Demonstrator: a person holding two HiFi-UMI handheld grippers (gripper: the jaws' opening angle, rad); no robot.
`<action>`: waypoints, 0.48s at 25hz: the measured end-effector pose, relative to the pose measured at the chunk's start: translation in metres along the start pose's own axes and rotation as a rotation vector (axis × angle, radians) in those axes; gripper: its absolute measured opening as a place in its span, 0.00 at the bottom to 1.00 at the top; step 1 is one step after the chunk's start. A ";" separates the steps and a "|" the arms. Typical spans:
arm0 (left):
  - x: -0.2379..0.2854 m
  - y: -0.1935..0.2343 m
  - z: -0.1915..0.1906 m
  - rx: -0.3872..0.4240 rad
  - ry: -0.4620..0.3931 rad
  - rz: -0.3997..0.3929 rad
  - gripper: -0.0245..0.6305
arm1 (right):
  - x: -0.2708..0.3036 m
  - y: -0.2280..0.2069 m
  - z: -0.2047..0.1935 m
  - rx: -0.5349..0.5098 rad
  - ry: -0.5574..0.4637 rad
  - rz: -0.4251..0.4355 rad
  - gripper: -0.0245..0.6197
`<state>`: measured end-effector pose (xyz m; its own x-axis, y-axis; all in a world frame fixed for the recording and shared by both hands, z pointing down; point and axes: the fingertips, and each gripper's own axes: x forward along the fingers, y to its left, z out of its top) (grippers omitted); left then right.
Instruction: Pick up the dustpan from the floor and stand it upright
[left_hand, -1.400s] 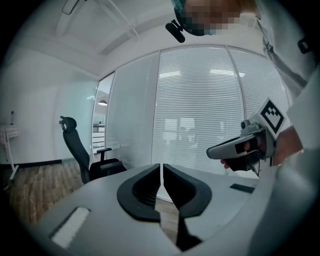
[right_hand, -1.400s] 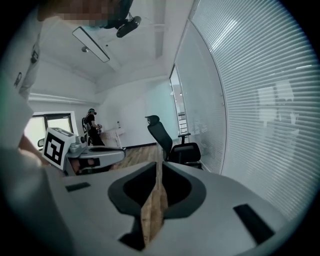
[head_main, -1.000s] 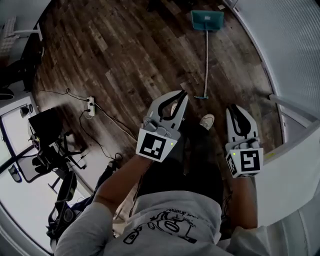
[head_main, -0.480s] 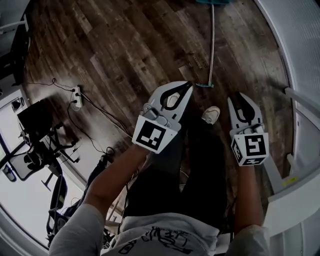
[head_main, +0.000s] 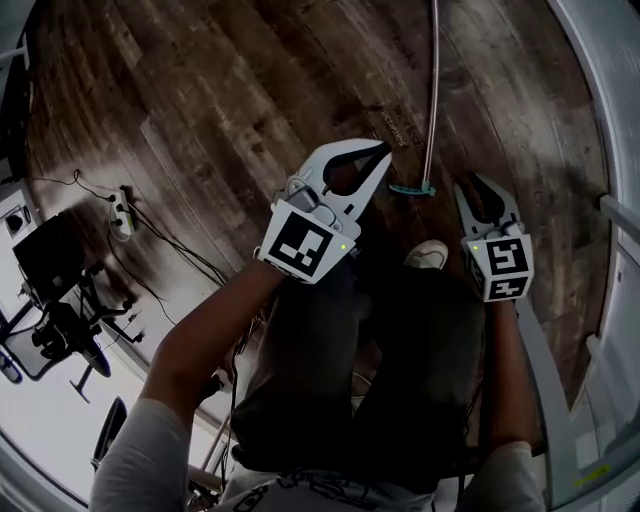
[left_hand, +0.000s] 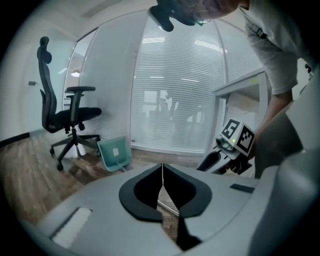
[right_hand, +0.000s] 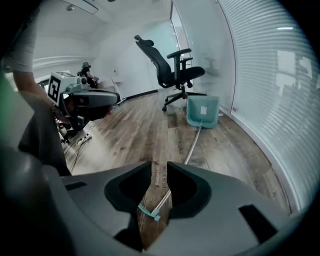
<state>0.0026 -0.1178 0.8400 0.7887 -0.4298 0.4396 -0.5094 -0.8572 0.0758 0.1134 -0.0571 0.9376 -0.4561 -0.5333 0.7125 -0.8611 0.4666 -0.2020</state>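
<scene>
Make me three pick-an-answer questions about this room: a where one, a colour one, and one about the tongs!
1. Where does the dustpan lie? A on a desk; B on the floor by the office chair; C in a bin.
2. What colour is it? A red; B yellow; C teal.
3. The left tongs are: A shut; B wide open; C holding a cup.
Answers: B, it lies on the boards beside the chair; C, it looks teal; A, the jaws meet with nothing between.

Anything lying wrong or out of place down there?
Yes: the teal dustpan lies down on the wood floor instead of standing upright, its long handle stretched toward the right hand-held gripper.
</scene>
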 end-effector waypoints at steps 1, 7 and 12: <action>0.012 0.006 -0.014 -0.010 0.000 -0.007 0.04 | 0.016 -0.005 -0.014 0.004 0.013 0.002 0.14; 0.074 0.026 -0.086 -0.009 0.031 -0.056 0.04 | 0.097 -0.026 -0.081 0.023 0.074 0.026 0.15; 0.119 0.022 -0.140 0.021 0.050 -0.102 0.04 | 0.147 -0.044 -0.125 0.027 0.115 -0.012 0.19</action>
<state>0.0370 -0.1480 1.0194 0.8177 -0.3253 0.4749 -0.4191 -0.9020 0.1037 0.1125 -0.0681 1.1354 -0.4182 -0.4532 0.7872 -0.8729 0.4403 -0.2102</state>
